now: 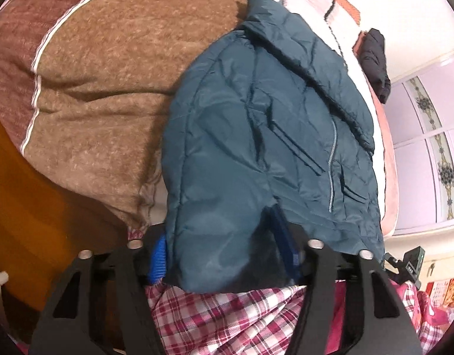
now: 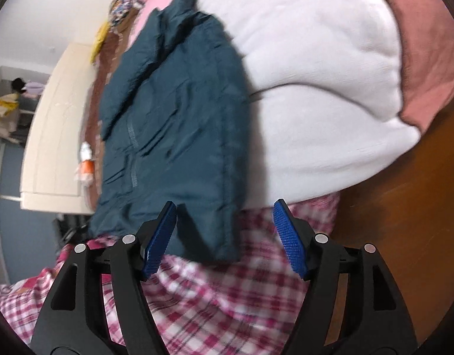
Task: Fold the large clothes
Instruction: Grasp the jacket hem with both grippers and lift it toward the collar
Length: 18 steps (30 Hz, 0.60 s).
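Bedding carries the teal puffer jacket [image 1: 265, 136] at its near edge, sleeves folded in (hem fold remaining). Left gripper [image 1: 227, 259] straddles the hem, clamping unclear; right gripper [image 2: 224, 236] is spread, empty.

Left tool [image 1: 227, 261]: pointing steeply downward; both black finger frames are showing at the bottom of the left wrist view.
Left tool jaws: standing partly apart, with the hem of the teal jacket [image 1: 256, 136] filling the gap between the blue pads [image 1: 158, 259]; whether the pads are pressing on the cloth cannot be told.
Right tool [image 2: 225, 236]: pointing downward at a shallower slope.
Right tool jaws: standing wide apart; the blue pads [image 2: 289, 238] are gripping nothing, one lying just beside the jacket's lower corner, the other clear of it.
Right wrist view: slightly blurred.
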Each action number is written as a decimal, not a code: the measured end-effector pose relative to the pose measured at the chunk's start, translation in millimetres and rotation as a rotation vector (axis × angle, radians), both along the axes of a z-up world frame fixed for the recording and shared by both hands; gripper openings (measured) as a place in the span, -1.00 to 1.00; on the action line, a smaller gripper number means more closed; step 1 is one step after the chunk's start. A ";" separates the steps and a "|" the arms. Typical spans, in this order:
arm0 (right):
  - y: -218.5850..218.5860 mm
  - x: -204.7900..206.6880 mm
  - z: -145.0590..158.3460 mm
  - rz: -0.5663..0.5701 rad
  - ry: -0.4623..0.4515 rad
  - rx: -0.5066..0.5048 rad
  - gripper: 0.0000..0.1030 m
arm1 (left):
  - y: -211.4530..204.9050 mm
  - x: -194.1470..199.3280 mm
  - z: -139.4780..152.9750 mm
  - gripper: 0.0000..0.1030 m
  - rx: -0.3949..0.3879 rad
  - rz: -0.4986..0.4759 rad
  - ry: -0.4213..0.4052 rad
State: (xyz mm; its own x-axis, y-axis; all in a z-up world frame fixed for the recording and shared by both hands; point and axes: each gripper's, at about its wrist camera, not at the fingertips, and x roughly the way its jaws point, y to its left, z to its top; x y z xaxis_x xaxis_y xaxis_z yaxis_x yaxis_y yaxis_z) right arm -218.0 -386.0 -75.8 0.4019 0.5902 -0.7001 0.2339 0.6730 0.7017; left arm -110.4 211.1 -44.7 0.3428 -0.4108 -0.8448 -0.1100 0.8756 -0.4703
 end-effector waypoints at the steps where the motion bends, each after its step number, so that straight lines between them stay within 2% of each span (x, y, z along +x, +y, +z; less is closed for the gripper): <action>1: 2.6 0.5 2.7 0.017 -0.010 -0.005 0.24 | -0.2 -0.3 2.0 -0.14 0.000 -0.007 -0.011; 2: 6.5 0.7 4.1 0.033 -0.016 -0.016 0.13 | 0.4 0.1 4.0 -0.21 0.000 -0.011 -0.019; 3: 10.2 1.2 5.2 0.045 -0.017 -0.027 -0.12 | 1.4 0.4 6.2 -0.37 0.002 -0.014 -0.028; 5: 13.0 1.4 7.9 0.057 -0.022 -0.063 -0.38 | 3.5 0.3 11.6 -0.59 0.000 -0.018 -0.051; 6: 12.9 0.9 11.3 0.058 -0.038 -0.068 -0.63 | 4.1 0.2 14.5 -0.68 0.000 -0.021 -0.063; 10: 12.5 -0.5 34.2 0.050 -0.132 -0.056 -0.77 | 1.0 -0.1 31.1 -0.80 0.002 -0.024 -0.122; 18: 12.0 26.1 93.1 0.042 -0.307 -0.106 -0.79 | -11.7 15.6 89.6 -0.81 0.017 -0.041 -0.298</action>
